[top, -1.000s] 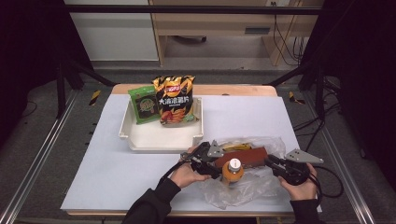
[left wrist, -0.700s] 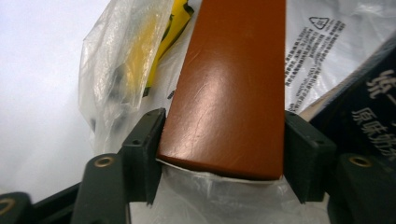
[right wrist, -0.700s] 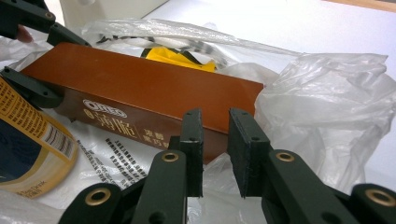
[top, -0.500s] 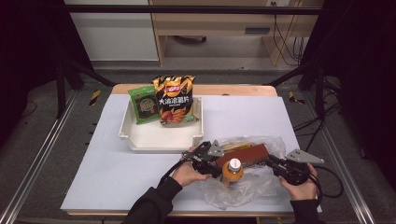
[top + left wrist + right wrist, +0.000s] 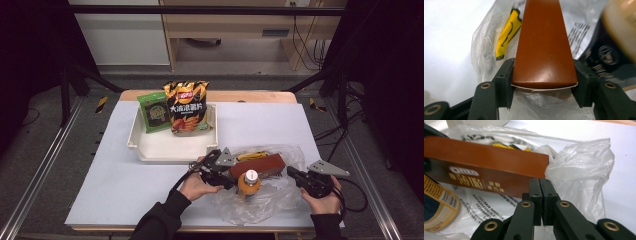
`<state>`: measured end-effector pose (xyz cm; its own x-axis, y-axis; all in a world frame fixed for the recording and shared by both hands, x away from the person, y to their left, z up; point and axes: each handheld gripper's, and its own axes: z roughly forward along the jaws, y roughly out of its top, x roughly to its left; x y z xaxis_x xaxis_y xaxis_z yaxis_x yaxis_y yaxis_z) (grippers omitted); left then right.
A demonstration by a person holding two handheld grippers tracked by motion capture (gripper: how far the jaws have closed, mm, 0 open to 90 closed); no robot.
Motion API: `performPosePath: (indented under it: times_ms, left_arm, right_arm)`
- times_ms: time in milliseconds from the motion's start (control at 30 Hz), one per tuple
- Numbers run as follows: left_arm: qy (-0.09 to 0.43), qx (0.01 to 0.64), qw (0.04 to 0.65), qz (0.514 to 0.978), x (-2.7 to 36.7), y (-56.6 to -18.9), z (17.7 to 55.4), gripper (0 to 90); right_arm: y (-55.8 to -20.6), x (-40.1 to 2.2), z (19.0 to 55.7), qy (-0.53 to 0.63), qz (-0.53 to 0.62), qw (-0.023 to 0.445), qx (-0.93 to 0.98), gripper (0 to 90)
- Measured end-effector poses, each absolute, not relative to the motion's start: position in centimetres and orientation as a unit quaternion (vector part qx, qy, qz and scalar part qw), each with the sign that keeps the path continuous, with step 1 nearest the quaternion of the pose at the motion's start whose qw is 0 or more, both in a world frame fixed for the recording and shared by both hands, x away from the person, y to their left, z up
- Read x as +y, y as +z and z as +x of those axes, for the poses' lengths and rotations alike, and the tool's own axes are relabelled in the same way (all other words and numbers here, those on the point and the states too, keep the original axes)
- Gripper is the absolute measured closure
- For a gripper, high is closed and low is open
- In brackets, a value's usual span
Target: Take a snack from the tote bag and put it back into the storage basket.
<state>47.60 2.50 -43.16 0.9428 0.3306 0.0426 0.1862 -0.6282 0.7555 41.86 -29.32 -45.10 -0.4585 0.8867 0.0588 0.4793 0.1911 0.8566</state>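
Left gripper jaws, just closing, clamp the long brown cardboard box, not yet out of the clear plastic bag. Right gripper, just closed, pinches the bag film. An orange-capped bottle crowds the exit. Beyond: white tray with an orange chip bag.

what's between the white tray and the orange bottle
The brown box, lying in the clear plastic bag, sits between the tray and the bottle in the high view, with the left tongs clamped on its end.
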Motion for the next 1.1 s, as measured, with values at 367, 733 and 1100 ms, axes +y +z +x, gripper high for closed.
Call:
performPosePath:
  times_ms: [367, 733, 1100]
  left_arm:
    - [0.082, 0.155, 0.459, 0.871, 3.8, -41.4, 47.5, 43.2]
    - [0.1, 0.155, 0.462, 0.867, 3.5, -40.9, 47.5, 43.3]
    - [0.086, 0.163, 0.425, 0.886, 3.6, -44.6, 47.3, 42.7]
  right_arm:
    - [-45.9, -29.3, 42.3, 0.42, 0.477, 0.226, 0.738, 90.0]
    - [-46.3, -28.8, 42.4, 0.411, 0.473, 0.218, 0.748, 90.0]
    - [-46.3, -28.6, 42.3, 0.41, 0.47, 0.217, 0.751, 88.3]
